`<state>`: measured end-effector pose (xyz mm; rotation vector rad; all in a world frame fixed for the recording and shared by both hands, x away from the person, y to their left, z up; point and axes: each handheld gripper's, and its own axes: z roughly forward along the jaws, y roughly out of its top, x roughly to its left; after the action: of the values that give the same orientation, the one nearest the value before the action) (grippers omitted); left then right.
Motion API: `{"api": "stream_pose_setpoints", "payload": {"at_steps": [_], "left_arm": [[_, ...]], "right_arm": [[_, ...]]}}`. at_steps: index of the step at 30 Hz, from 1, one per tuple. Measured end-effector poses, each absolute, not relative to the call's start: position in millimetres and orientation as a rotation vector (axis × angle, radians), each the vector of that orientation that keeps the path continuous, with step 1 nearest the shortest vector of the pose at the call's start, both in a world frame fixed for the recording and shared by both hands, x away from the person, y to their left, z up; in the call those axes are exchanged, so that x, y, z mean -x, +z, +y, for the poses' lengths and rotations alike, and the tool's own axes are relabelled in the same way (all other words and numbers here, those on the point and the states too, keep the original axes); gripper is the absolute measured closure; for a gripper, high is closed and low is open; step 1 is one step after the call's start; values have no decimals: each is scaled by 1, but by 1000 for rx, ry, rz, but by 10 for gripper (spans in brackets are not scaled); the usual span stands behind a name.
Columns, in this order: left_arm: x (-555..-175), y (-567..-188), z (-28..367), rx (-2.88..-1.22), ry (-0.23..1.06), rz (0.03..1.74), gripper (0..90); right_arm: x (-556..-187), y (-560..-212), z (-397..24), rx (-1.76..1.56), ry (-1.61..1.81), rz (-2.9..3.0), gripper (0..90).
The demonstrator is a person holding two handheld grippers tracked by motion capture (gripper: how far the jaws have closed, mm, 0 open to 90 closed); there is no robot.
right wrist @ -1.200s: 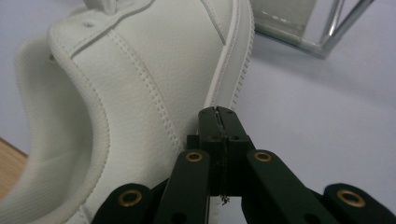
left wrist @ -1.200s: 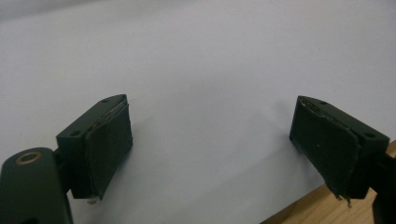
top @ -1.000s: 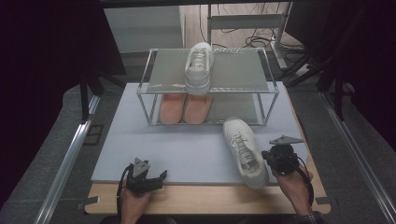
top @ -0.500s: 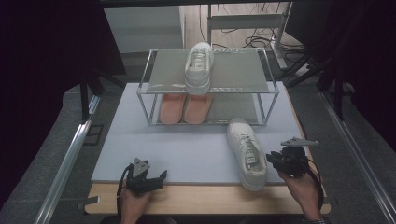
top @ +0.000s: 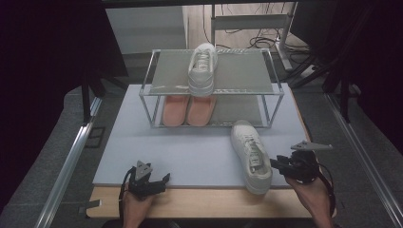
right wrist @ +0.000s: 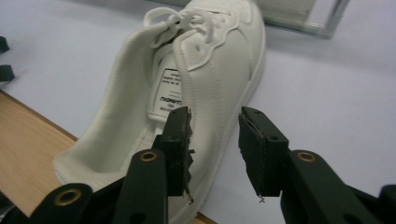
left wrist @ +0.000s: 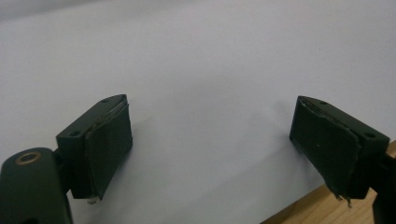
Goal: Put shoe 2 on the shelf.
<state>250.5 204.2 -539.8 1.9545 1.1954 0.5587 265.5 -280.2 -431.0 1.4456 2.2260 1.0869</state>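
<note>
Since the earlier high view, the right gripper (top: 278, 166) has let go of the white sneaker (top: 251, 154) and drawn back toward the table's right edge, and the shoe's heel has swung a little nearer the front edge. Its jaws have just been opening; in the right gripper view (right wrist: 215, 154) they stand a narrow way apart, with the shoe's side wall lying just beyond and between their tips, the pads not pressing on it. The left jaw sits over the shoe's collar near the printed tongue label, and the right jaw hangs over the bare mat.

The white sneaker (right wrist: 187, 93) lies on the pale blue-grey mat (top: 190, 152), toe pointing toward the wire shoe rack (top: 152, 90) and heel overhanging the mat's front edge above the wooden table (top: 199, 209). It rests on its sole, in front of the rack's right half and apart from it.

On the rack's top shelf stands a second white sneaker (top: 202, 66), toe pointing away. On the lower shelf a pair of salmon-pink shoes (top: 186, 109) sits side by side.

The left gripper (top: 152, 179) rests at the mat's front left corner, well apart from the shoe. In the left gripper view (left wrist: 210, 140) its jaws are spread wide with nothing between them, only the mat beneath and a sliver of wood at the lower right.
</note>
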Motion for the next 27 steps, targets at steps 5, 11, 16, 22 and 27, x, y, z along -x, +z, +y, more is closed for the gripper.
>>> {"api": "stream_pose_setpoints", "payload": {"at_steps": [5, 11, 16, 22, 27], "left_arm": [[-251, -540, 204, -1955, 558, 1196, 126], [-251, -540, 204, -1955, 558, 1196, 126], [-251, -540, 204, -1955, 558, 1196, 126], [-251, -540, 204, -1955, 558, 1196, 126], [-250, -540, 204, -1955, 558, 1196, 127]], "right_arm": [[-271, -434, -272, -1443, 1109, 2236, 588], [-283, -439, -264, -1445, 1100, 2248, 545], [-292, -445, -257, -1466, 1073, 2272, 511], [-296, -449, -253, -1459, 1022, 2259, 583], [-295, -449, -257, -1479, 1029, 2255, 684]]}}
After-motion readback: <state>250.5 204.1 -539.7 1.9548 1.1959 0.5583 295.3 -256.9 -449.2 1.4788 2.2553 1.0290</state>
